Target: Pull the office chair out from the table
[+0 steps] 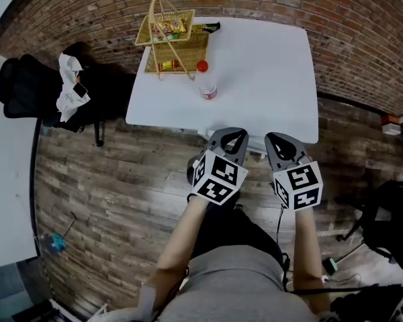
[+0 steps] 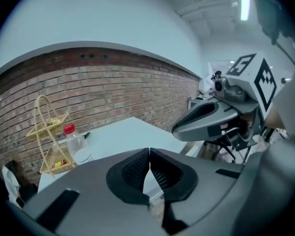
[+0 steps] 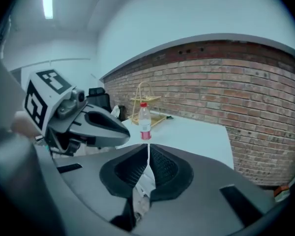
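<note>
We find the black office chair at 10 o'clock from both tongs and well apart from them. It stands just beside the left edge of the white table, with a white cloth draped over it.

The left gripper is clenched, its pads meeting with nothing between them. The right gripper is likewise clenched and empty.

In the head view both tongs sit side by side at the near table edge, at 6 o'clock of the tabletop. Their noses aim toward 12 o'clock and tip somewhat downward. The left forearm and the right forearm run up from the lower edge, nearly parallel. The hands are hidden beneath the marker cubes.

A wicker basket and a red-capped bottle stand toward 11 o'clock on the table.
</note>
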`<state>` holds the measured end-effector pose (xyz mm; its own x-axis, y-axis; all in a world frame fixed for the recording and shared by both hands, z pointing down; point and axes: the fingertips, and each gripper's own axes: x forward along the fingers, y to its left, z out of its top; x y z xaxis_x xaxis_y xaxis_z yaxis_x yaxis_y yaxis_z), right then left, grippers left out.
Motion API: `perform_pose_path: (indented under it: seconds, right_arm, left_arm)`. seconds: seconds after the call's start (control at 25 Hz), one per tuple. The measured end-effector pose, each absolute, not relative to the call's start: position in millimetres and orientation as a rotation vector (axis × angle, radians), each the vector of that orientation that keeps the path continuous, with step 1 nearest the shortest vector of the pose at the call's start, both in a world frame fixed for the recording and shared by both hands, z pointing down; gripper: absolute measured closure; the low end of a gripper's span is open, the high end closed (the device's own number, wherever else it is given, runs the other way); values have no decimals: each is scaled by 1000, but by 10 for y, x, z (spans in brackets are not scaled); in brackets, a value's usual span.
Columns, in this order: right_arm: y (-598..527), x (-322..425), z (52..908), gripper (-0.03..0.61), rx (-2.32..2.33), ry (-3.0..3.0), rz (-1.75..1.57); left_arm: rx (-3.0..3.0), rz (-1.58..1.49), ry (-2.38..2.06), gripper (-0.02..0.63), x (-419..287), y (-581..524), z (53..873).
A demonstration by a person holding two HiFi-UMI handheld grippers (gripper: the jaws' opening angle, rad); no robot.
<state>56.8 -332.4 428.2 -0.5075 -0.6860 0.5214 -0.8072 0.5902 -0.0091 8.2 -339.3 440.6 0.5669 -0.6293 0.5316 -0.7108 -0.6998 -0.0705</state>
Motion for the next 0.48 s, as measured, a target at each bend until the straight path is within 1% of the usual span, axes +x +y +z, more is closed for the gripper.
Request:
perform_pose_path:
  seconds: [0.16,0.32,0.36,0.4,0.44,0.48]
  right_arm:
    - [-3352,491,4479,561,1032,-2270,254]
    - [-3352,481,4649,559,903,-2221,208]
    - [-3347,476,4696,543,867,-2210,203]
    - [-3336,467,4740,498,829,-2199,200]
    - [-3318,453,4776,469,787,-2188,196]
    - [-3296,439,4805,457,746,-2178,190]
  left_arm:
    - [2720,1019,-914,598,212,-3453,4597]
    - [2797,1328,-708,597,262,-3403,4792]
    - [2807,1392,-656,597,261,-3385,4841]
    - [2811,1442,-600,595,260,-3362,4882]
    - [2812,1481,-541,590,261,-3333,4912]
    - [2812,1512,-483,575,265,-3302,4937]
